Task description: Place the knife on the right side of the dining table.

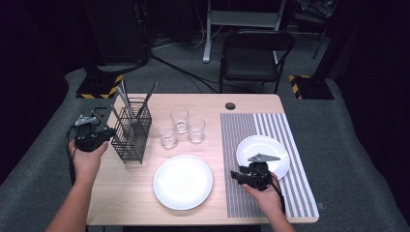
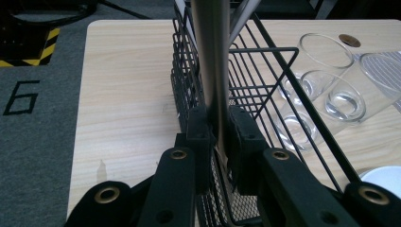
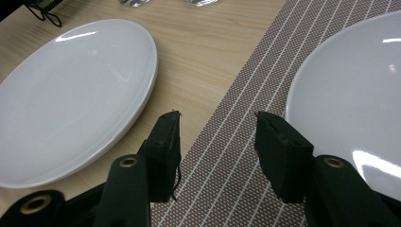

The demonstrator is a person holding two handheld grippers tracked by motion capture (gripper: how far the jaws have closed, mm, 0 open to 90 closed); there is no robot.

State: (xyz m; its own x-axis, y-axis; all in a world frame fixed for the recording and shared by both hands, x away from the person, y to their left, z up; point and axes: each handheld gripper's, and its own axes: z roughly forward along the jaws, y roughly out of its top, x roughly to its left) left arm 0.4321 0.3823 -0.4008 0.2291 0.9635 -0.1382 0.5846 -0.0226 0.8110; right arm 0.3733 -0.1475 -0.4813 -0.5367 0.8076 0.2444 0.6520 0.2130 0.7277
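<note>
At a wooden table, the left gripper is clamping its jaws on the handle of a metal utensil standing in a black wire rack near the table's left side. The utensil's long axis is running almost straight up from the jaws and leaning a little over the rack's rim, so the way out looks to be upward along that line. The right gripper is hovering with its jaws open and empty above the near edge of a striped placemat, between a large white plate and a small white plate, well apart from the rack. Three glasses are standing just right of the rack.
</note>
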